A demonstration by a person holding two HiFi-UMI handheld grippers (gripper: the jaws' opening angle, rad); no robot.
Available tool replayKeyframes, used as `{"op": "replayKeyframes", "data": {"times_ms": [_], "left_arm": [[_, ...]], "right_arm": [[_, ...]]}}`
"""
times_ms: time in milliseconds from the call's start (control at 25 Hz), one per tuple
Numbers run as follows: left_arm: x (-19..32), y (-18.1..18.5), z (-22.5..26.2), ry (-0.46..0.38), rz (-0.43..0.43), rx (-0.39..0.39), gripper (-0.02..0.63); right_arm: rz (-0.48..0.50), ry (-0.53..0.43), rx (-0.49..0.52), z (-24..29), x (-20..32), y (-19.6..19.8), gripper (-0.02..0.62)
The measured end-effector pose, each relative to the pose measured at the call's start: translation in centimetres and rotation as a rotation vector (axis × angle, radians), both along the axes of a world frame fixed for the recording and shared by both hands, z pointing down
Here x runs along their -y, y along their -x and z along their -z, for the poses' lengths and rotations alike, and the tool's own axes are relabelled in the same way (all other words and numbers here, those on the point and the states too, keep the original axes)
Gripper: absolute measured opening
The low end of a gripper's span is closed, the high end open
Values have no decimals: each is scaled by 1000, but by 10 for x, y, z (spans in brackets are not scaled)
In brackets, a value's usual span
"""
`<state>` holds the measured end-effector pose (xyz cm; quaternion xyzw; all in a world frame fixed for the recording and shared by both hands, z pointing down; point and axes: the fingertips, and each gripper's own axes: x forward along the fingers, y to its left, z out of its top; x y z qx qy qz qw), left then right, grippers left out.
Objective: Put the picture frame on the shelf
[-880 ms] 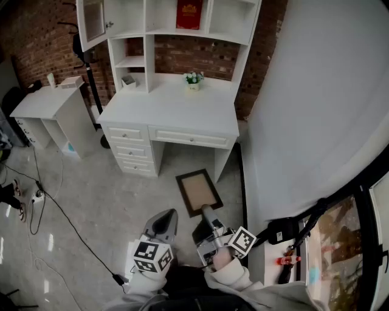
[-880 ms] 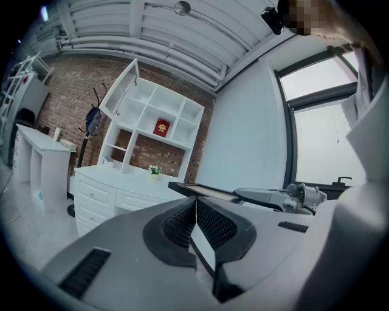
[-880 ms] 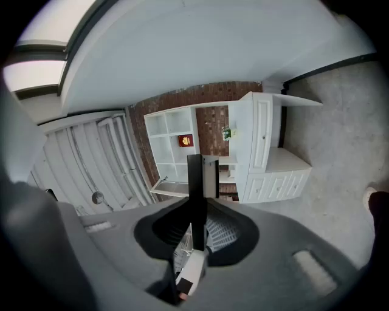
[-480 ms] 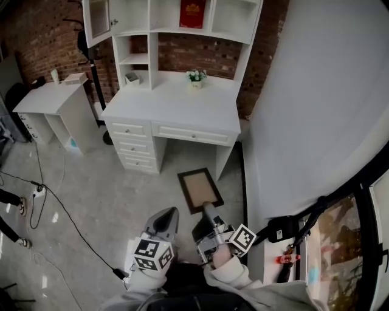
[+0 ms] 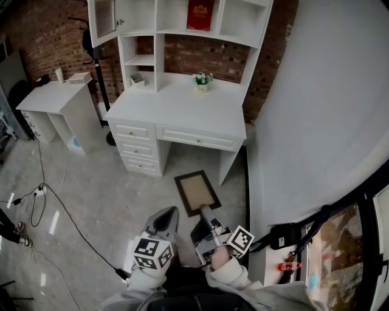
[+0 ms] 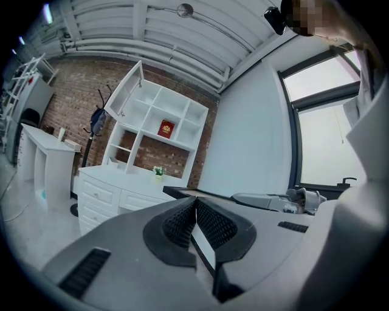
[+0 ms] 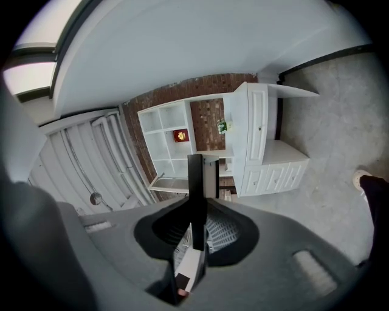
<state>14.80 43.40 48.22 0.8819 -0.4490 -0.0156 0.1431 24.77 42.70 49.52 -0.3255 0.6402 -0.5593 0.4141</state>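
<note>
The picture frame [image 5: 197, 192], dark brown around a tan panel, is held out over the floor with my right gripper [image 5: 205, 212] shut on its near edge. In the right gripper view the frame [image 7: 196, 182] shows edge-on between the pads. My left gripper [image 5: 169, 214] hangs beside it to the left, shut, with nothing in it. In the left gripper view the frame [image 6: 193, 194] and the right gripper's body lie level to the right. Ahead stands the white desk [image 5: 182, 112] with its open shelf unit [image 5: 141, 59] against the brick wall.
A red book [image 5: 199, 13] stands in an upper cubby, and a small flower pot [image 5: 202, 81] sits on the desk top. A lower white side table [image 5: 51, 100] is at the left. Cables [image 5: 67, 212] trail over the grey floor. A white wall [image 5: 322, 109] closes the right side.
The desk and shelf have shifted a little rightward and down in the head view. The frame stays in the right gripper. The left gripper keeps its place.
</note>
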Motion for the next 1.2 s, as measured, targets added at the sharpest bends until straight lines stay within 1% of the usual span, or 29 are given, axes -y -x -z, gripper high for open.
{"op": "replayKeyframes", "data": {"times_ms": [400,640,1040,1200], "left_arm": [[75,1,5,3,6,-9,6],[125,9,5,13,15,-5,6],[220,34,18,4,35,-18,6],[252,46,21,3,36,-18,6]], "right_arm": [[23,-1,-18,4,67,6,68],[42,5,-11,5,119,15,67],[75,11,-22,15,214,42,67],[78,29,-6,14,247,53,68]]}}
